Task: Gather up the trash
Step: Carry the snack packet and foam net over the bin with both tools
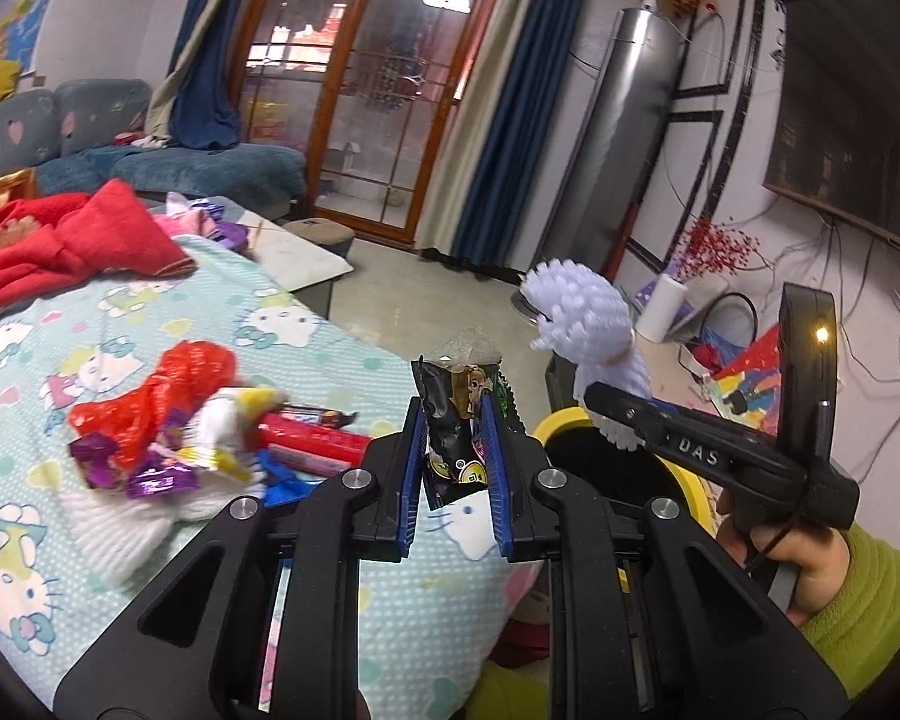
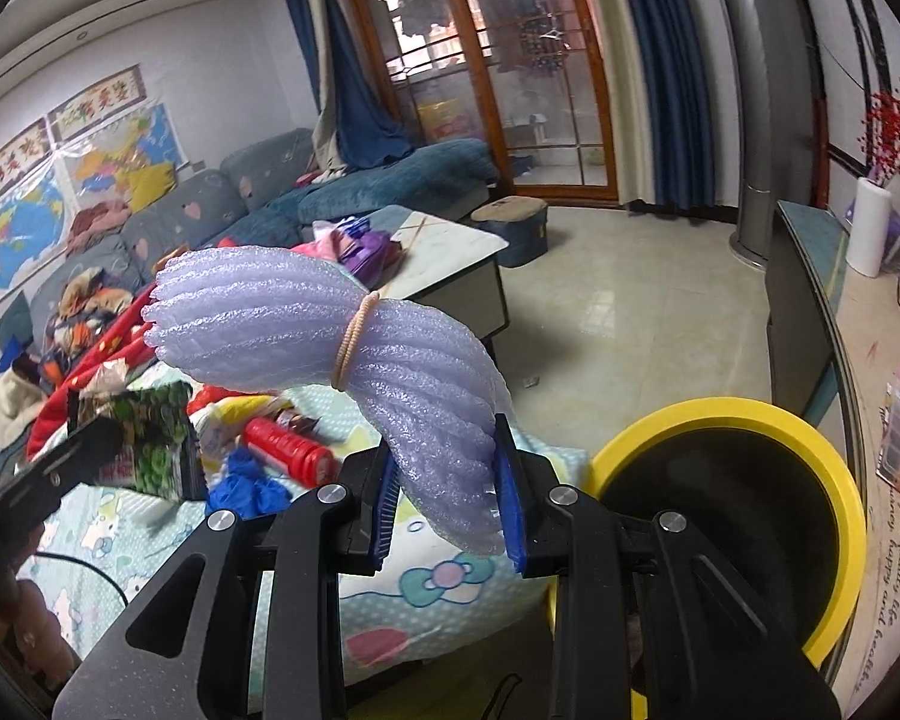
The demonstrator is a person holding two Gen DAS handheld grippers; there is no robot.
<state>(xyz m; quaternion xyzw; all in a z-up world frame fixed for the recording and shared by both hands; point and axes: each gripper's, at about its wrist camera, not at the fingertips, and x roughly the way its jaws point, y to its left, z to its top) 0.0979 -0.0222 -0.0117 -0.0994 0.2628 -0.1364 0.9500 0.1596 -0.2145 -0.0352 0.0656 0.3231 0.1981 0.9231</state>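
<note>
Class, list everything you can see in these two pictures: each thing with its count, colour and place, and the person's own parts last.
snack wrapper: one, black, in left hand-held gripper
foam netting bundle: one, pale purple, tied with a band, in right hand-held gripper
bin: one, yellow rim, black inside, beside the bed
trash pile: several pieces, red, purple, white, blue, on the bedspread
bedspread: one, light blue, cartoon cats
sofa: one, blue-grey, far side
left hand-held gripper: black, blue pads
right hand-held gripper: black, blue pads
sleeve: green

My left gripper point(image 1: 455, 468) clamps a wrapper point(image 1: 459, 420) above the blanket point(image 1: 330, 360); litter point(image 1: 198, 438) lies left, the bin point(image 2: 732, 516) right, beneath my right gripper's point(image 2: 447, 501) foam bundle point(image 2: 342, 336).
</note>
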